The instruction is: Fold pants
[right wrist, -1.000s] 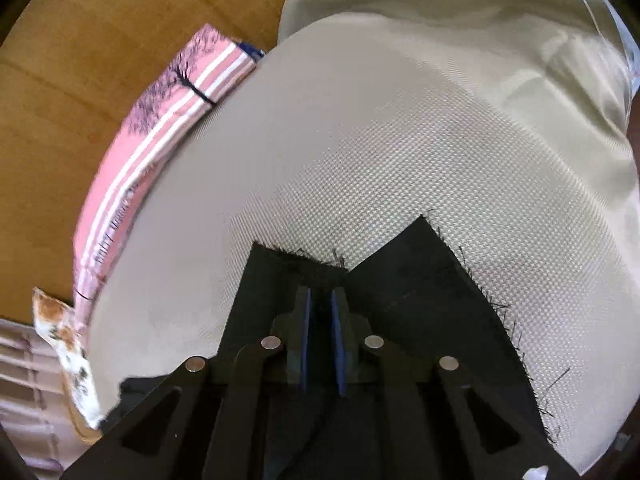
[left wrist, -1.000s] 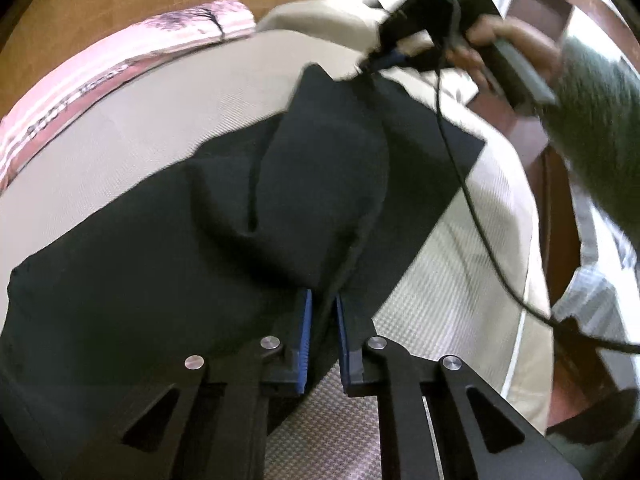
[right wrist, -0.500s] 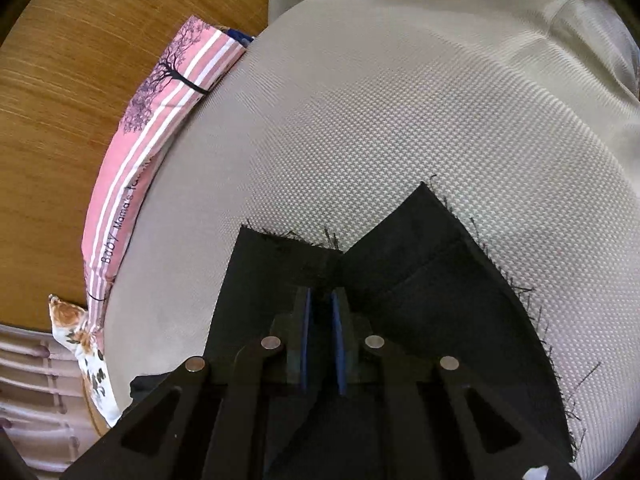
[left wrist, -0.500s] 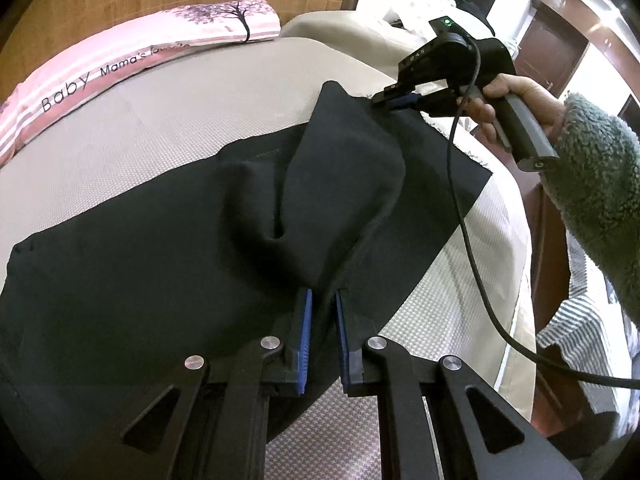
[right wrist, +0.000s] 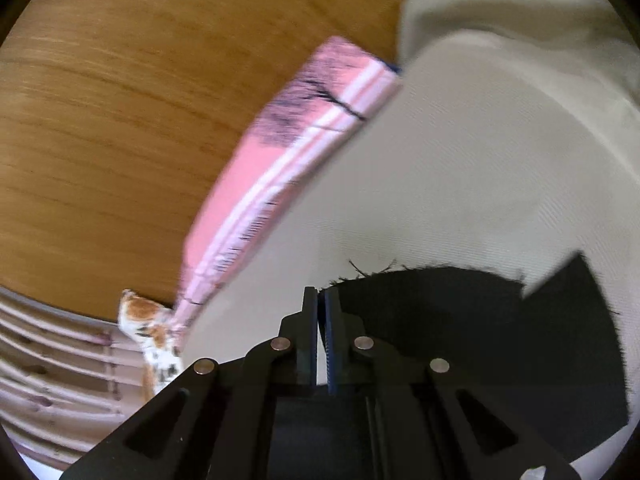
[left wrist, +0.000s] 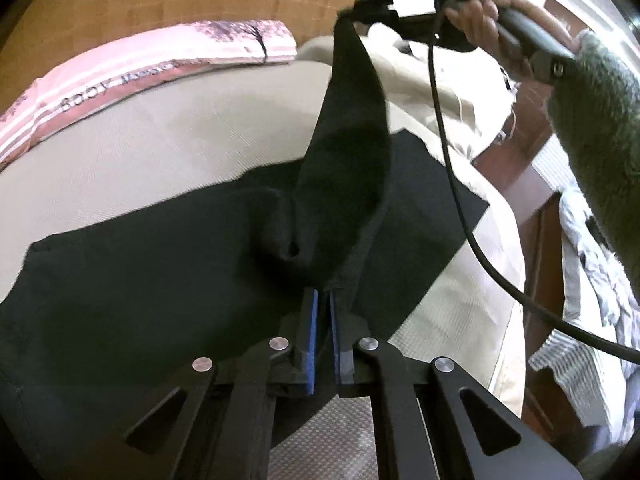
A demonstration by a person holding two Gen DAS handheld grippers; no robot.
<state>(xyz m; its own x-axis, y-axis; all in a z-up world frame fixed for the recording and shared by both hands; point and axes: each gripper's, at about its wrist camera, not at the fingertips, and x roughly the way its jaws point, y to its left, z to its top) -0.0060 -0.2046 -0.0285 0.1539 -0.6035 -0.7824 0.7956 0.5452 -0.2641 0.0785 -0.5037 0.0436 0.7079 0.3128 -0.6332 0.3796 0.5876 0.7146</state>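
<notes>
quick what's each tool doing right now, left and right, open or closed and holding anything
Left tool: closed on the black pants, at a seam edge.
Right tool: closed on the pants' frayed hem, lifted above the bed.

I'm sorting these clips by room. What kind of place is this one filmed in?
Most likely a bedroom. The black pants lie on a beige textured bed surface, with a pink striped pillow against a wooden headboard.
</notes>
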